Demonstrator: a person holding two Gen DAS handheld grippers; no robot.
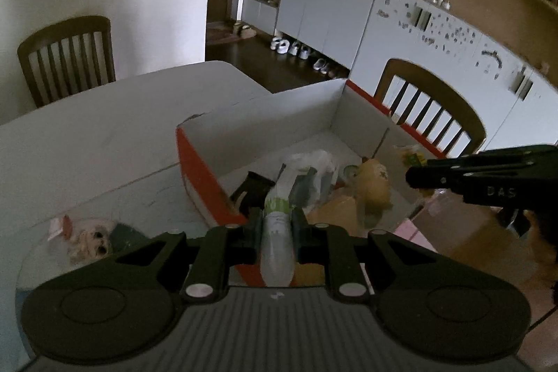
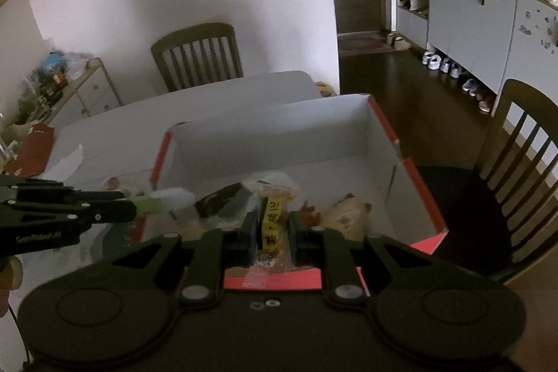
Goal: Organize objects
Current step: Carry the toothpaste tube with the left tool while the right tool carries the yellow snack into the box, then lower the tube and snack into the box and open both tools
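A white cardboard box (image 2: 279,131) with red-orange outer walls sits open on the table, its far half bare. A pale, white-and-green wrapped tube (image 1: 277,232) is pinched lengthwise and hangs over the box's near left wall. A yellow snack packet (image 2: 273,225) printed with dark characters (the lettering too blurred to read) is pinched upright above the box's near edge. Inside, toward the near side, lie a tan plush toy (image 2: 347,217), a crumpled white plastic bag (image 1: 314,166) and a small black object (image 2: 223,197), clustered close together.
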